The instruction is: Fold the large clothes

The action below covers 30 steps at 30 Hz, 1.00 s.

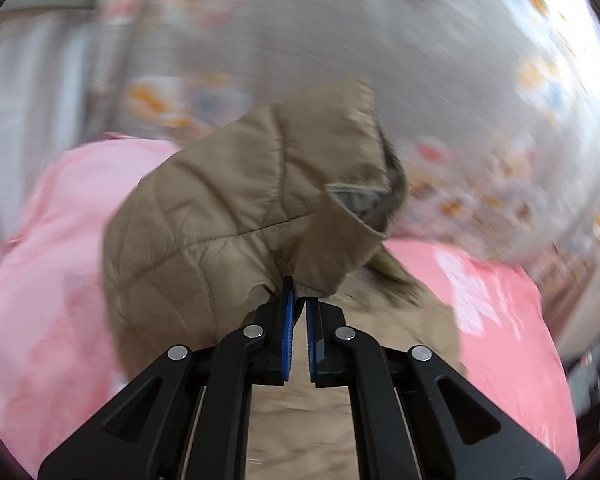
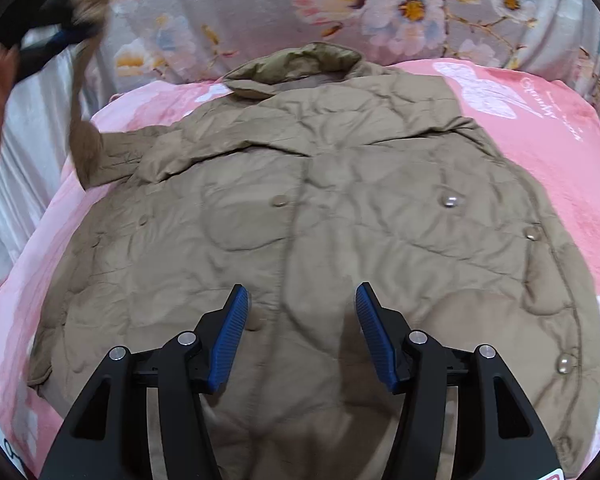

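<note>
So the tan quilted jacket (image 2: pixel 320 240) is spread out on the pink blanket (image 2: pixel 540 140). At the jacket's left side, the left hand-held gripper (image 1: pixel 299 302) is clenched on the sleeve (image 1: pixel 240 208), lifting it up. I'd guess next it swings that sleeve over the jacket's chest. The right hand-held gripper (image 2: pixel 302 292) hangs released above the jacket's hem.

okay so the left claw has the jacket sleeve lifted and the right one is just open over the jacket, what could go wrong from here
1. The left claw pinches only a thin edge of the sleeve, so the slick quilted fabric may slip out mid-fold.
2. The right claw is open above the jacket, holding nothing, so pulling the sleeve could drag the body across the pink blanket.
3. The collar is already rumpled and may fold in crooked.
</note>
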Available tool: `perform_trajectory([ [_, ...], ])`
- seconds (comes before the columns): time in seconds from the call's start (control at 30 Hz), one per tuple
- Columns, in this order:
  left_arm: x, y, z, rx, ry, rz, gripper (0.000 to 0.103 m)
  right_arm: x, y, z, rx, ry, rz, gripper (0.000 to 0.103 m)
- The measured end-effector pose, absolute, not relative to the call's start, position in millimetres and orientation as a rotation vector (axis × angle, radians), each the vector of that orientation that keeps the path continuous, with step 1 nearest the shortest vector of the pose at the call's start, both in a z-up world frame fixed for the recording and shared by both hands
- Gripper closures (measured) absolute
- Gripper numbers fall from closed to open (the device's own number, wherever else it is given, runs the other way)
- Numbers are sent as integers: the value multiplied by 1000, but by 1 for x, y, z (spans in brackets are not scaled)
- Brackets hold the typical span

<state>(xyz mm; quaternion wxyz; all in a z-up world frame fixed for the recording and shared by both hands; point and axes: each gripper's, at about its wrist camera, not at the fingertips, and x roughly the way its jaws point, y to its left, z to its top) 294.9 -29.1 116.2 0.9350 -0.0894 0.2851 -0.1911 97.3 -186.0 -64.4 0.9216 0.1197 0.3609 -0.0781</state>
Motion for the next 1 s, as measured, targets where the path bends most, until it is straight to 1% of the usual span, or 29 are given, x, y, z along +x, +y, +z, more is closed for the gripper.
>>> perform_trajectory([
  [0.1,293,-87,93,-160,648,-476,98,91,-202,-64,265,739,-181,47],
  [0.2,293,-123,62,-142,721,-533,96,85,-215,-62,274,730,-200,47],
  [0.23,292,-134,48,-130,752,-547,93,83,-221,-61,276,728,-209,47],
  [0.27,288,-141,37,-120,775,-547,80,81,-226,-61,278,725,-217,47],
  [0.3,285,-144,28,-111,797,-544,72,79,-232,-59,282,720,-226,47],
  [0.33,282,-143,20,-120,810,-557,52,78,-236,-58,286,716,-230,46],
  [0.37,279,-141,17,-141,807,-571,35,77,-241,-57,290,712,-233,43],
  [0.4,273,-128,16,-180,787,-583,31,77,-247,-54,297,703,-236,42],
  [0.47,267,-111,18,-223,754,-602,19,78,-255,-50,300,692,-235,41],
  [0.57,271,-71,27,-289,722,-567,18,90,-270,-42,329,677,-217,40],
  [0.63,287,-40,27,-349,740,-515,18,106,-283,-33,371,659,-184,40],
  [0.73,316,8,14,-456,792,-406,18,134,-297,-26,423,647,-171,38],
  [0.83,342,45,-6,-580,855,-358,19,166,-312,-30,488,667,-183,37],
  [0.93,365,67,-30,-681,912,-323,22,194,-319,-40,546,710,-191,37],
  [0.97,371,73,-37,-710,924,-319,27,202,-318,-43,546,723,-182,37],
  [1.0,375,77,-42,-726,931,-310,29,208,-315,-45,536,731,-174,38],
])
